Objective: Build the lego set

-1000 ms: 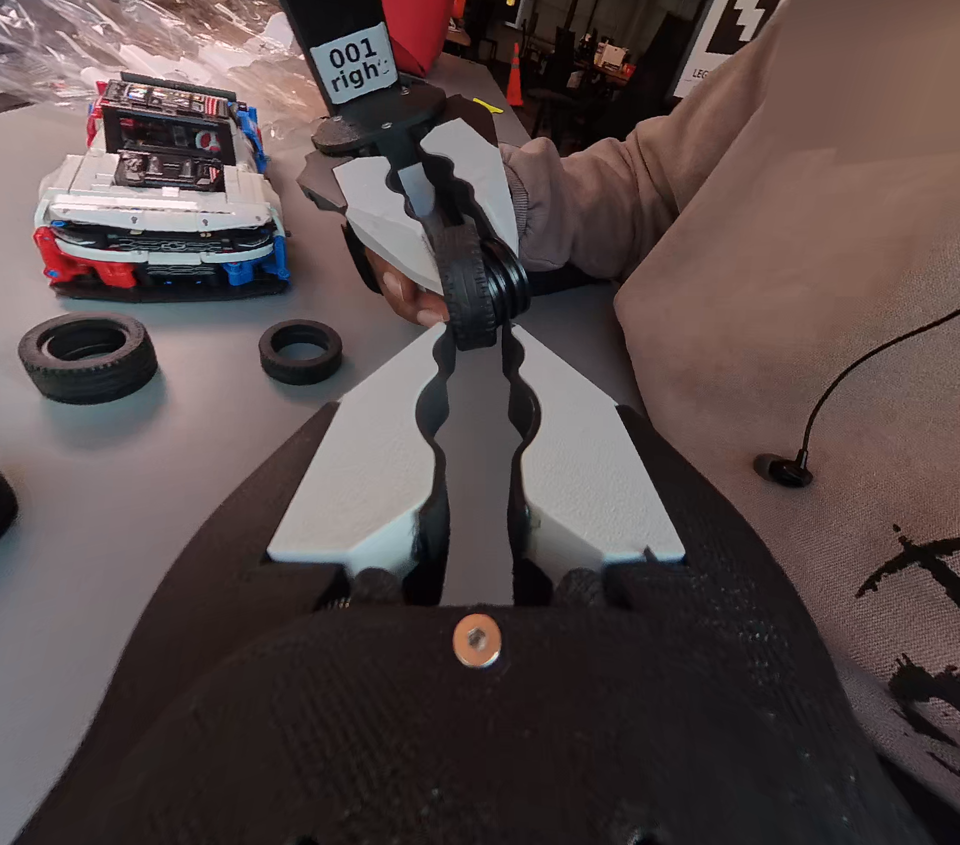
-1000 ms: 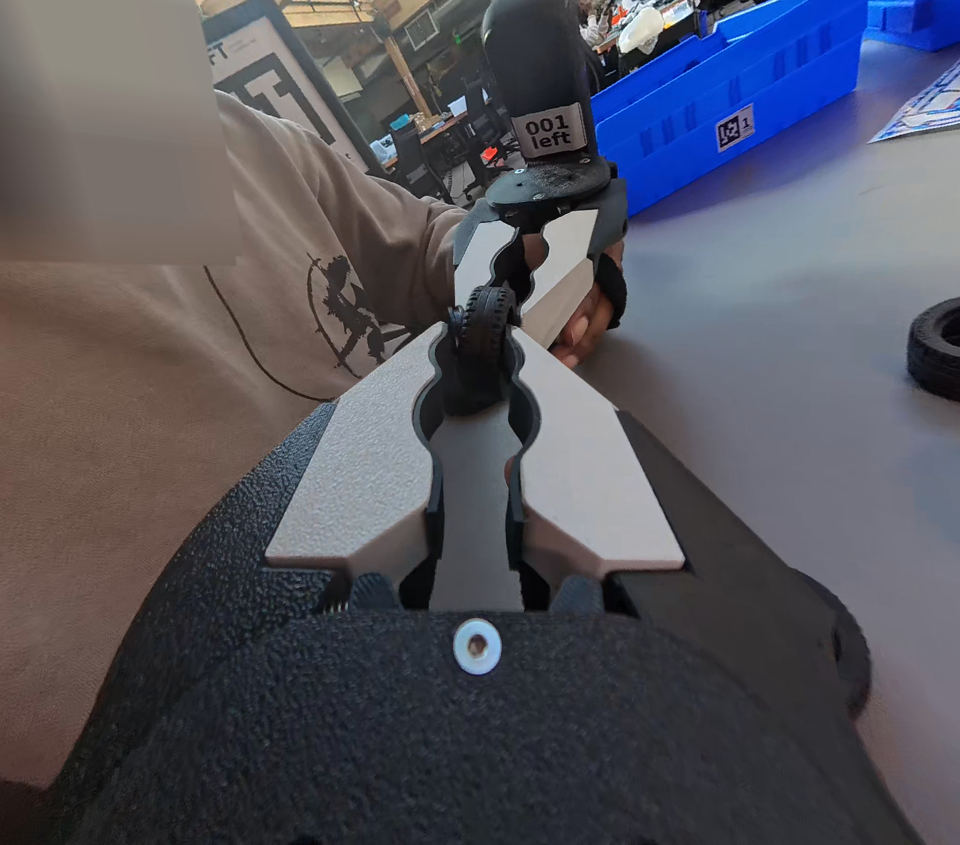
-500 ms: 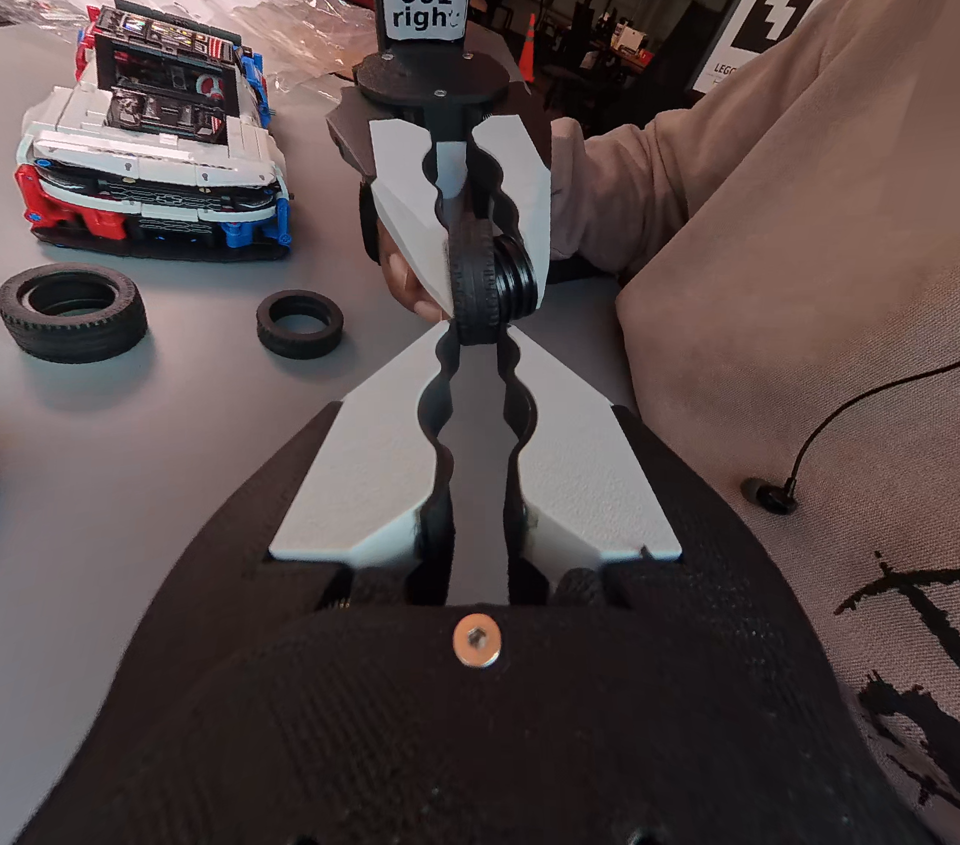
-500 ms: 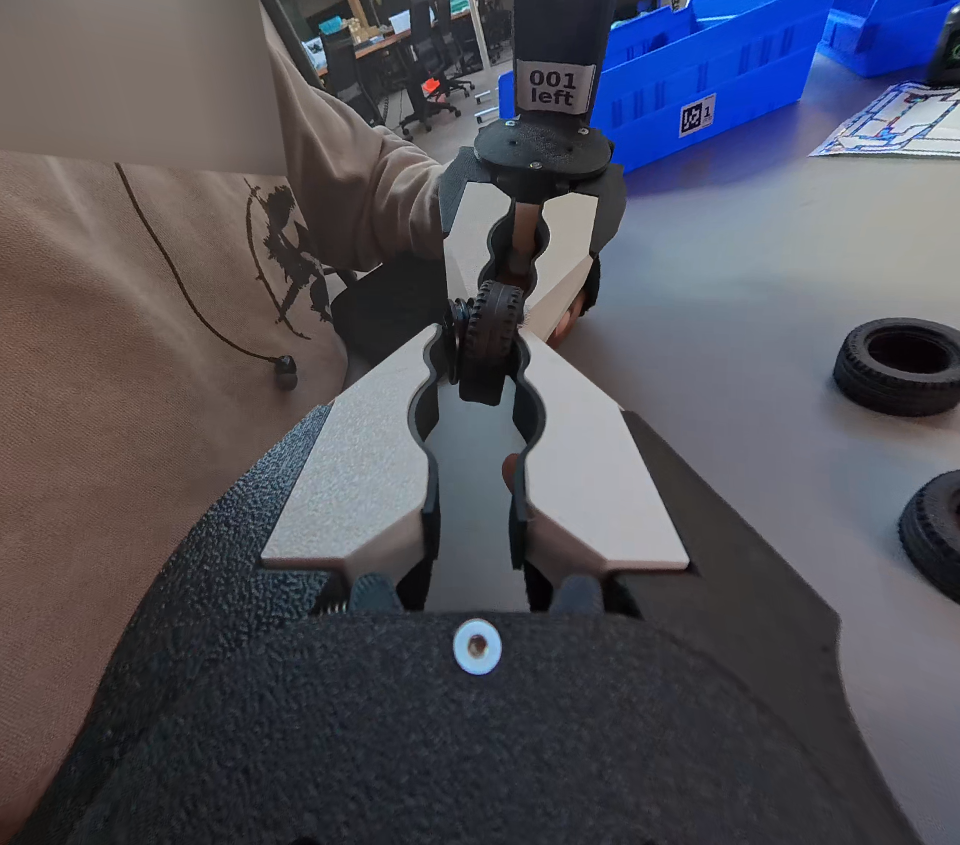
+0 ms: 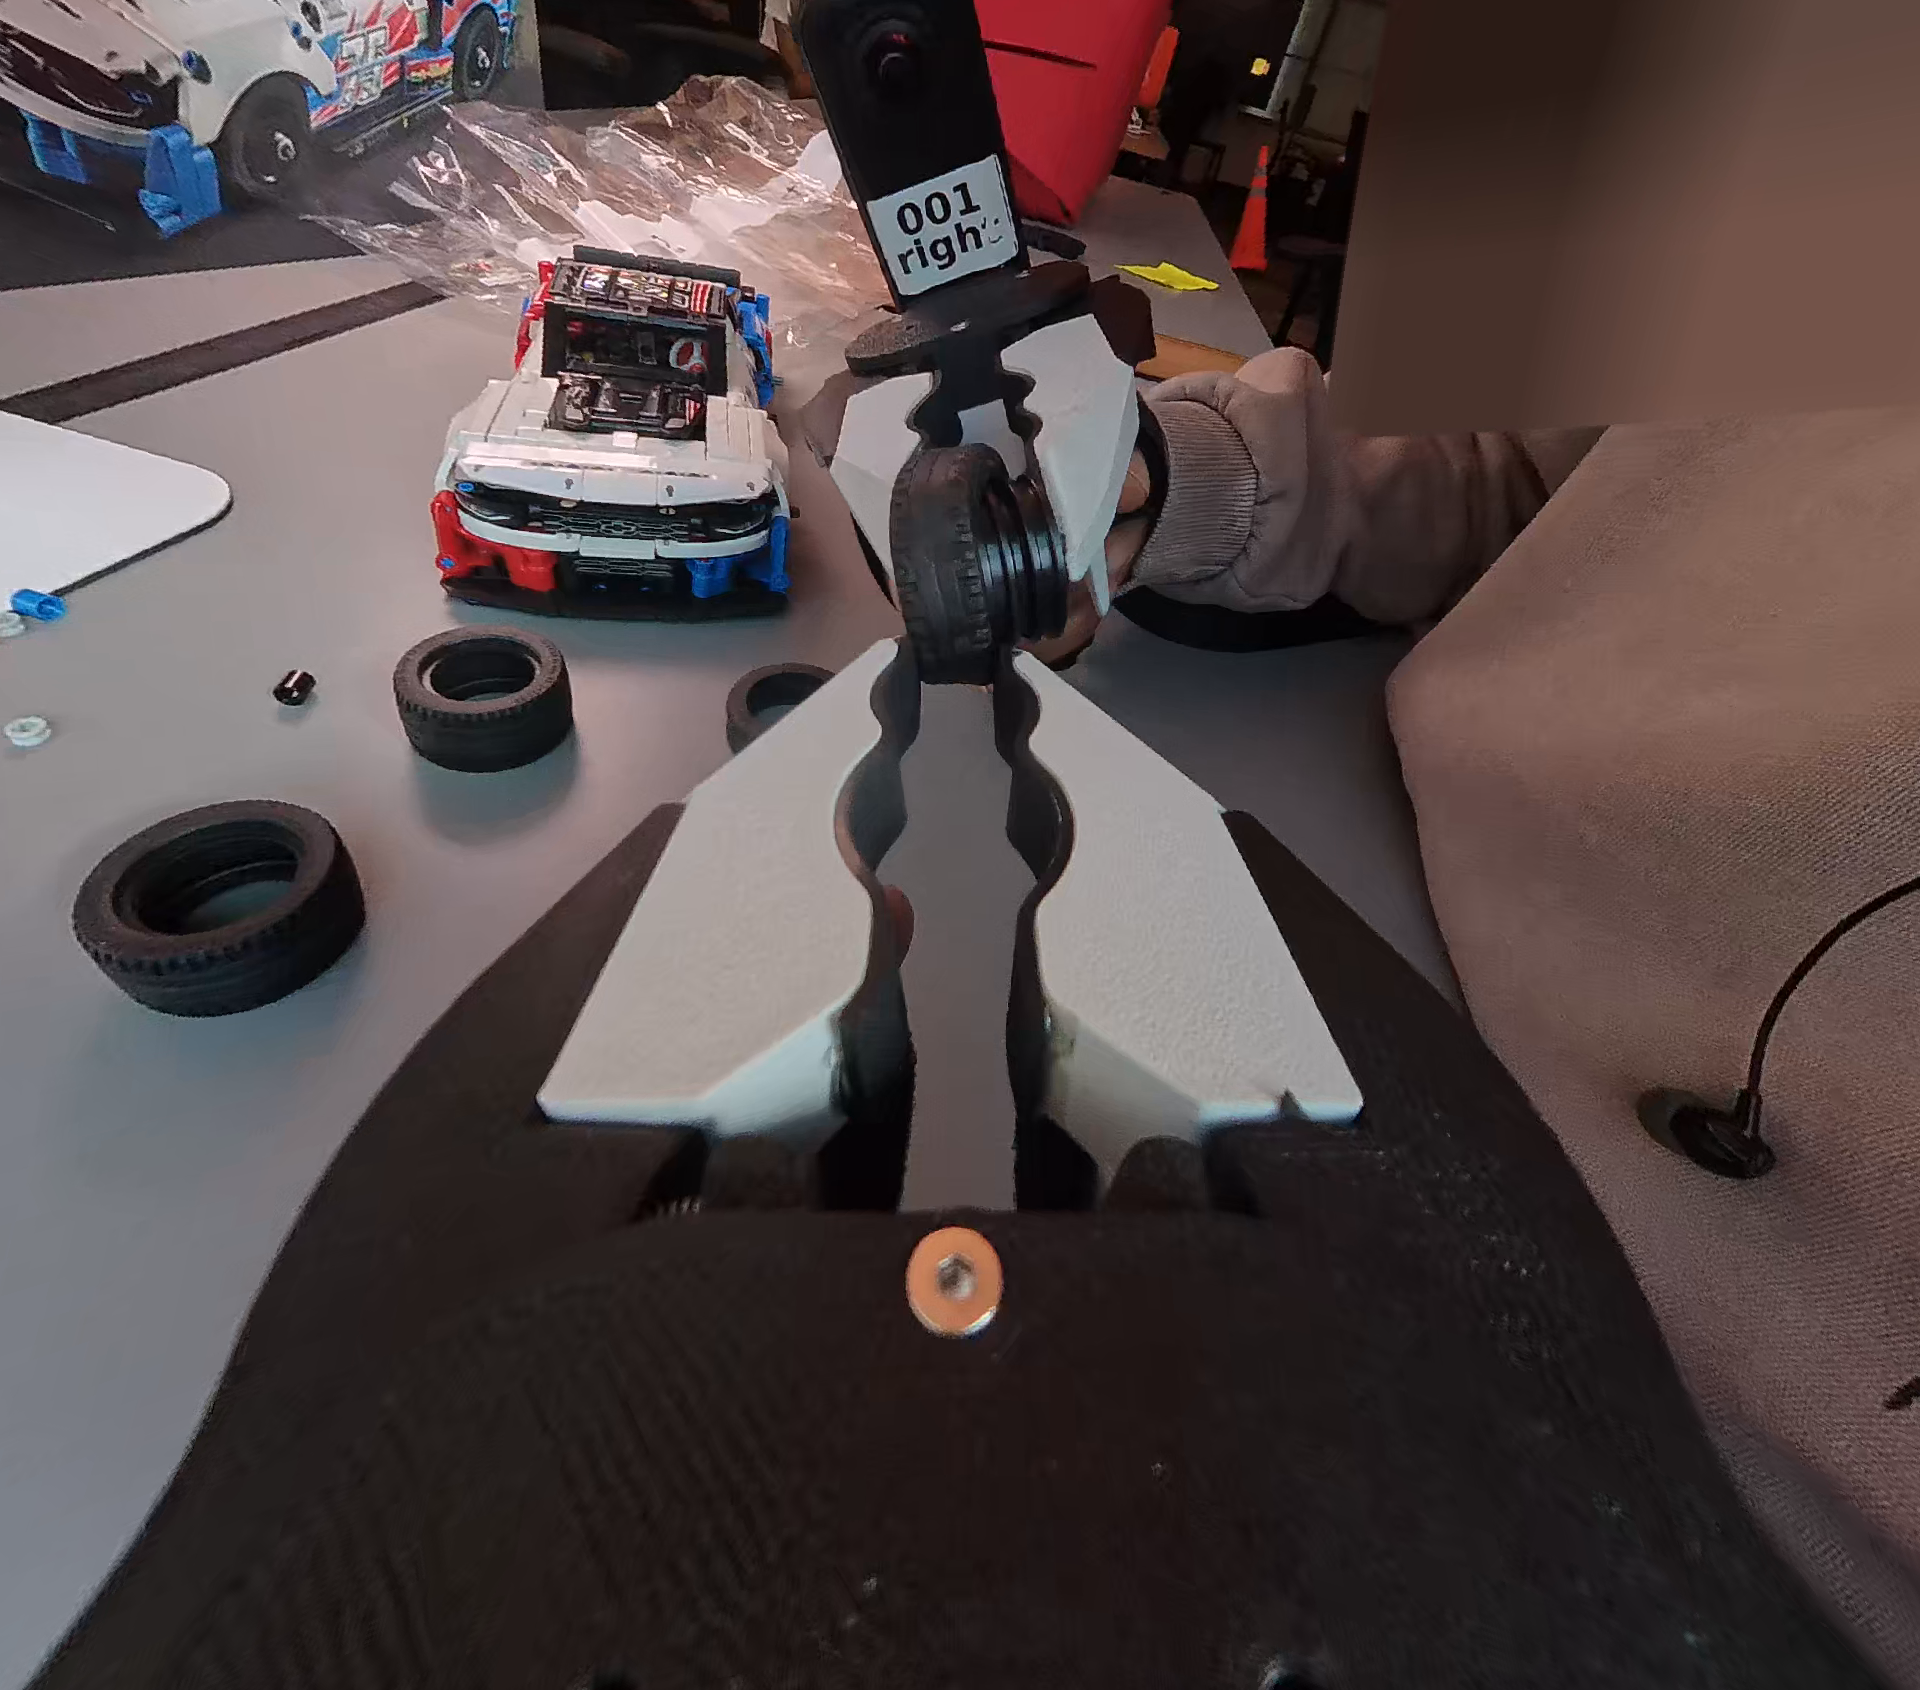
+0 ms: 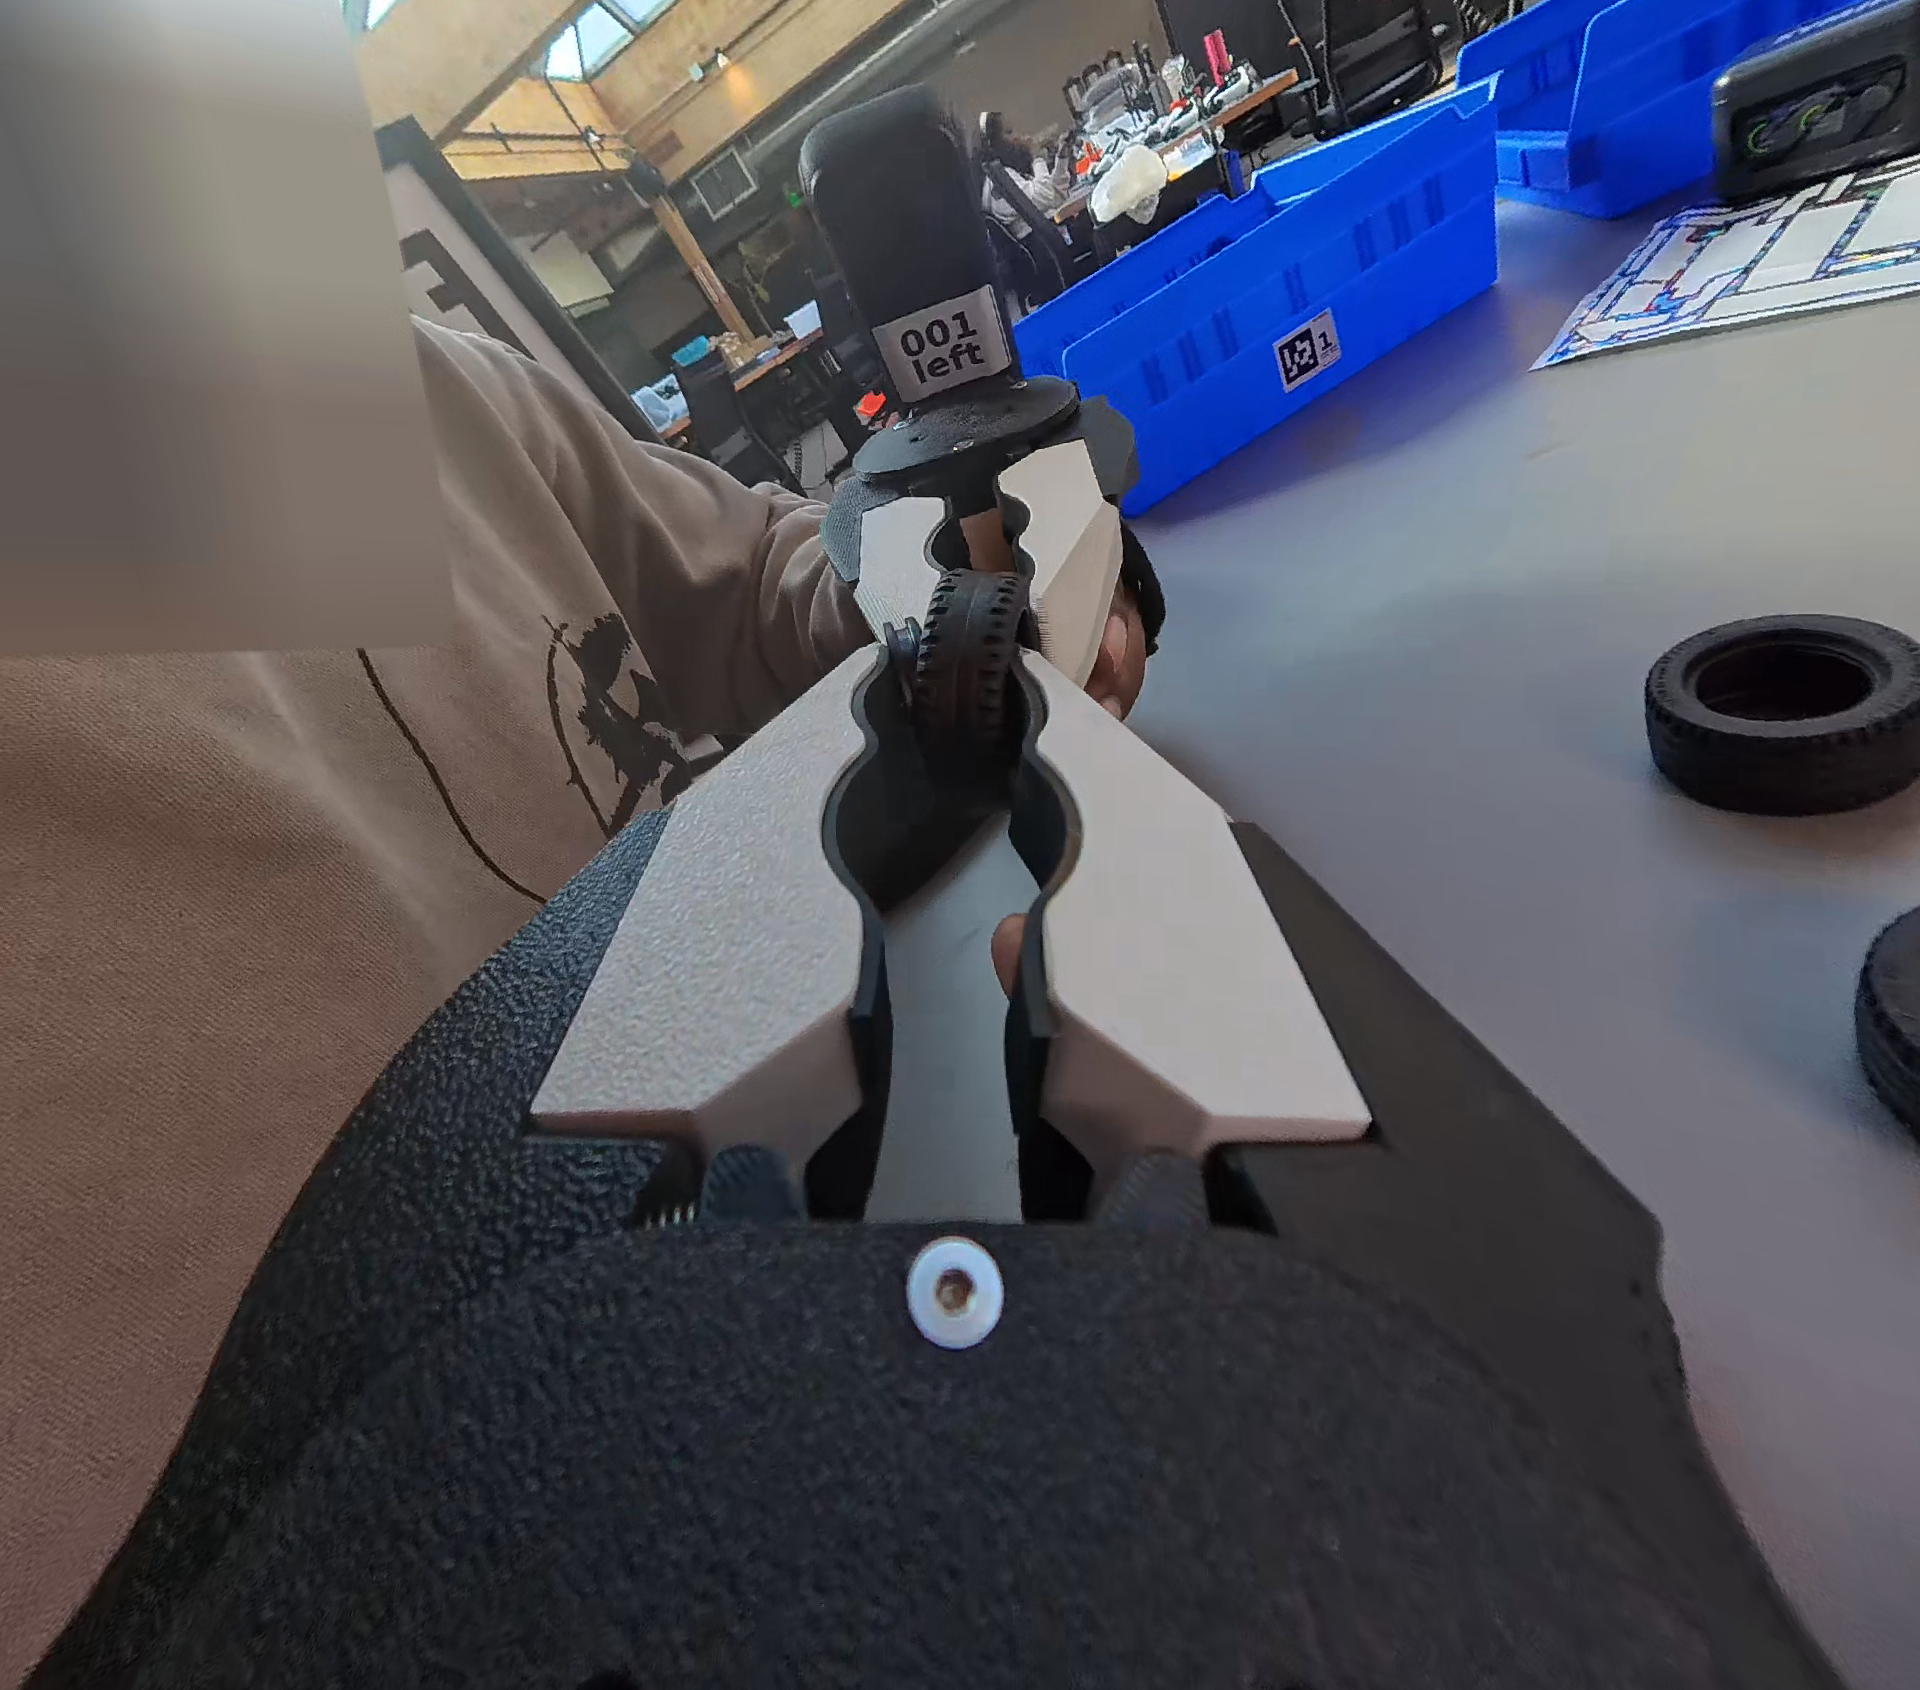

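Your left gripper (image 5: 951, 669) now pinches the tyre (image 5: 948, 565) low at its tread, and your right gripper (image 5: 1013, 539) clamps the rim (image 5: 1023, 544), which has tilted out sideways since a moment ago: not seated. The car (image 5: 613, 466) waits beyond.

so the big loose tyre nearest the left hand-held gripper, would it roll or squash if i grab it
The big loose tyre lies flat on its sidewall on the table, so a push would probably slide it rather than roll it. It is a hollow ring with no rim inside, so it likely flexes under a squeeze. The treaded edge should grip well.
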